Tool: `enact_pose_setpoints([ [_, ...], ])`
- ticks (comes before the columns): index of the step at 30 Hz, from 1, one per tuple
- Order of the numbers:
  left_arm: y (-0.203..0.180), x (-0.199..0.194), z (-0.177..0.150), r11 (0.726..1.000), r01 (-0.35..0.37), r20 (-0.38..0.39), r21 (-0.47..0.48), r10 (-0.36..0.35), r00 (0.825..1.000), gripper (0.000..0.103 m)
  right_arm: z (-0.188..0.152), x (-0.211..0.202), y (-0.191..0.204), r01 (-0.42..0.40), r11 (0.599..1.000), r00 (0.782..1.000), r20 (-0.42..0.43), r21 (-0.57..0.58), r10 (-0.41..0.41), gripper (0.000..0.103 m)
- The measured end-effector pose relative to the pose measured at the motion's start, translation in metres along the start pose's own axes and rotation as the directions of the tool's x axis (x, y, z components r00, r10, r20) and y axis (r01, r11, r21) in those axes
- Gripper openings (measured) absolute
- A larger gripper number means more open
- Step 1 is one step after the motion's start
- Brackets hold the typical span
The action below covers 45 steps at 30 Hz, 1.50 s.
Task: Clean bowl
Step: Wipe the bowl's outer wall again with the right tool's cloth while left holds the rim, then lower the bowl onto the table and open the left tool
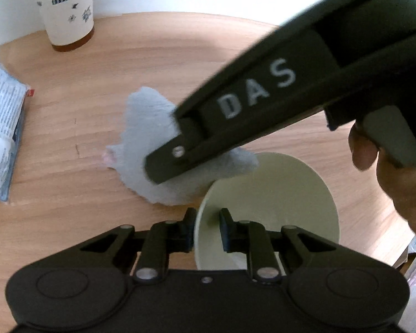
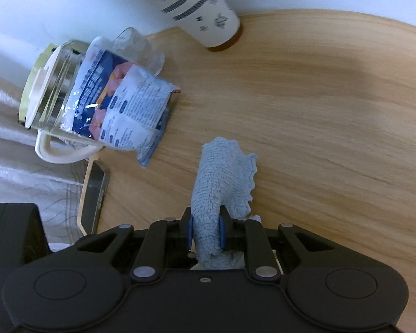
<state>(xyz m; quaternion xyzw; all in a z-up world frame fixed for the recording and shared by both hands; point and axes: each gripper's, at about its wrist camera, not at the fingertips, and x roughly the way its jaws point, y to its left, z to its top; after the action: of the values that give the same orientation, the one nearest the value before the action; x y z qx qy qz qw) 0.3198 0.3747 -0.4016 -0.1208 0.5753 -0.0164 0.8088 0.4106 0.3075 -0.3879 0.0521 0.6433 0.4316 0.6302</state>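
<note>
The pale green round bowl [image 1: 277, 202] stands on the light wooden counter [image 1: 97, 208] and appears tilted. Its rim sits between the fingers of the left gripper [image 1: 206, 231]: one finger is outside the wall, the other inside. The fingers are close together around the rim; whether both pads press on it cannot be told.

The right gripper [image 2: 205, 231], held in a hand [image 1: 396, 177], reaches across above the counter beyond the bowl. Its fingers are clamped on a light blue fluffy cleaning cloth [image 2: 224, 174]. The bunched cloth passes between the blue pads, and its free end with a scalloped edge hangs toward the counter. In the left wrist view the cloth lies just beside the bowl's far rim and partly overlaps it.

A white patterned paper cup with a brown base [image 1: 66, 8] stands near the far edge of the counter. A blue-and-white printed plastic packet [image 2: 130, 102] leans against a clear glass jug with a cream handle [image 2: 52, 88] at the left edge. A dark smartphone [image 2: 94, 194] lies near that edge, close to the jug handle.
</note>
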Motion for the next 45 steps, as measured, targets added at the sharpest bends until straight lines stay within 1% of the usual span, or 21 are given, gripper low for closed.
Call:
enact_pose_setpoints([
  [6, 0.000, 0.001, -0.002, 1.000, -0.005, -0.004, -0.011, 0.005, 1.000, 0.018, -0.009, -0.023, -0.035, 0.015, 0.995, 0.999, 0.043, 0.099, -0.019, 0.020],
  [9, 0.000, 0.003, -0.001, 1.000, -0.008, -0.005, -0.021, 0.008, 1.000, 0.018, -0.019, -0.036, -0.051, 0.021, 0.989, 0.998, 0.062, 0.149, -0.031, 0.020],
  [16, -0.001, 0.007, -0.003, 0.999, -0.019, -0.005, -0.040, 0.019, 1.000, 0.018, -0.048, -0.056, -0.075, 0.026, 0.972, 0.994, 0.095, 0.232, -0.049, 0.020],
  [22, 0.009, 0.010, 0.004, 0.998, -0.026, 0.001, -0.055, 0.026, 1.000, 0.019, -0.072, -0.070, -0.084, 0.017, 0.963, 0.992, 0.117, 0.269, -0.050, 0.020],
  [24, 0.011, 0.010, 0.005, 0.997, -0.025, -0.004, -0.073, 0.025, 1.000, 0.018, -0.080, -0.076, -0.084, 0.009, 0.962, 0.990, 0.134, 0.274, -0.047, 0.020],
  [26, 0.015, 0.009, 0.005, 0.993, -0.018, -0.015, -0.118, 0.017, 1.000, 0.020, -0.086, -0.084, -0.083, 0.017, 0.963, 0.984, 0.167, 0.270, -0.064, 0.020],
  [27, 0.016, 0.009, 0.005, 0.990, -0.014, -0.020, -0.138, 0.012, 1.000, 0.027, -0.088, -0.088, -0.082, 0.025, 0.964, 0.980, 0.185, 0.266, -0.076, 0.020],
  [28, 0.016, 0.007, 0.005, 0.989, -0.007, -0.020, -0.146, 0.004, 1.000, 0.030, -0.092, -0.095, -0.083, 0.037, 0.963, 0.973, 0.210, 0.266, -0.095, 0.020],
  [30, 0.014, 0.003, 0.004, 0.990, -0.007, -0.004, -0.142, 0.007, 1.000, 0.046, -0.098, -0.106, -0.087, 0.053, 0.960, 0.960, 0.250, 0.275, -0.125, 0.020],
  [32, 0.011, 0.000, 0.004, 0.992, -0.029, 0.000, -0.122, 0.029, 1.000, 0.049, -0.104, -0.115, -0.095, 0.065, 0.955, 0.949, 0.277, 0.291, -0.149, 0.020],
  [34, 0.009, -0.003, 0.004, 0.993, -0.034, 0.002, -0.114, 0.035, 0.999, 0.056, -0.110, -0.119, -0.104, 0.080, 0.946, 0.943, 0.284, 0.314, -0.174, 0.020],
  [36, 0.008, -0.006, 0.003, 0.993, -0.040, 0.004, -0.115, 0.040, 0.999, 0.068, -0.117, -0.122, -0.113, 0.094, 0.937, 0.937, 0.289, 0.336, -0.197, 0.020],
  [37, 0.007, -0.008, 0.003, 0.992, -0.049, 0.006, -0.114, 0.050, 0.999, 0.071, -0.120, -0.123, -0.117, 0.098, 0.933, 0.935, 0.289, 0.347, -0.205, 0.020],
  [39, 0.004, -0.012, 0.002, 0.993, -0.060, 0.016, -0.098, 0.062, 0.998, 0.081, -0.126, -0.124, -0.125, 0.106, 0.923, 0.932, 0.288, 0.369, -0.221, 0.020],
  [43, -0.001, -0.020, 0.001, 0.993, -0.086, 0.030, -0.087, 0.089, 0.996, 0.086, -0.134, -0.126, -0.136, 0.129, 0.914, 0.923, 0.290, 0.384, -0.252, 0.020],
  [45, -0.002, -0.023, 0.002, 0.992, -0.089, 0.027, -0.088, 0.092, 0.995, 0.094, -0.137, -0.127, -0.142, 0.132, 0.910, 0.923, 0.286, 0.394, -0.257, 0.020],
])
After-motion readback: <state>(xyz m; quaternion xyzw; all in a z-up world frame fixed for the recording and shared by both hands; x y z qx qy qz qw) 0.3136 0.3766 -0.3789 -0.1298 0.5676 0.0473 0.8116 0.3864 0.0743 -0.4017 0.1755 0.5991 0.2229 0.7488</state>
